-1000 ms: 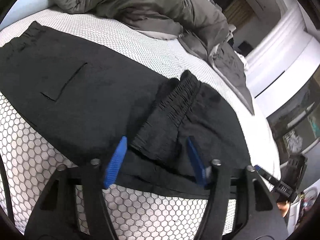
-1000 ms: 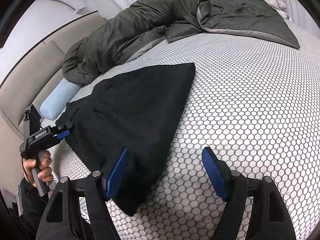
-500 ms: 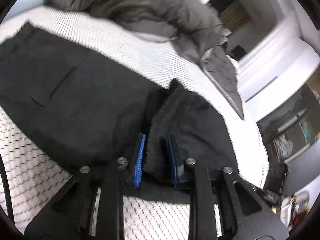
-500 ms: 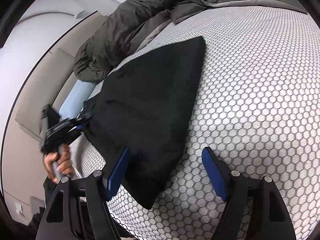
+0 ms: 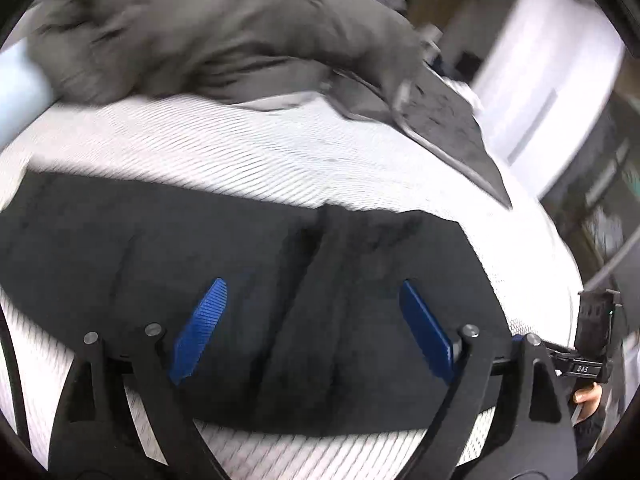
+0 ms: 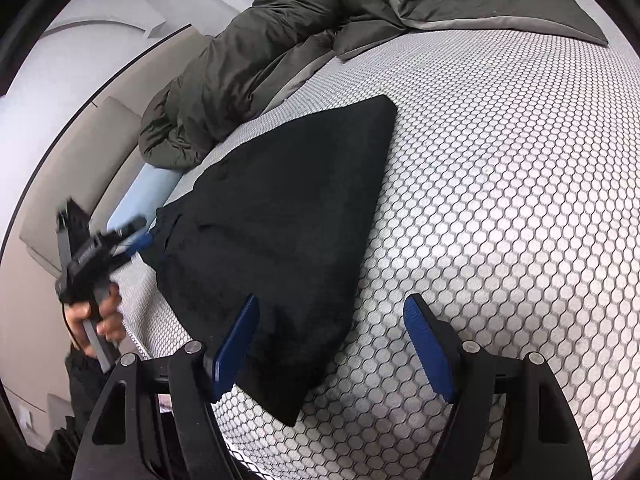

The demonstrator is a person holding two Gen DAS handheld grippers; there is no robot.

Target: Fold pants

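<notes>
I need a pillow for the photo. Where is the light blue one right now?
In the right wrist view, the light blue pillow lies at the left, against the beige headboard, between the rumpled grey duvet and the black pants.

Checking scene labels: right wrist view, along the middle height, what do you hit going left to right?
Left gripper in the person's hand → light blue pillow → folded black pants → bare honeycomb-patterned mattress cover.

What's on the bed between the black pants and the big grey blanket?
Nothing. In the right wrist view, only bare honeycomb-patterned mattress lies between the folded black pants and the grey blanket; the left wrist view is blurry but shows the same.
</notes>
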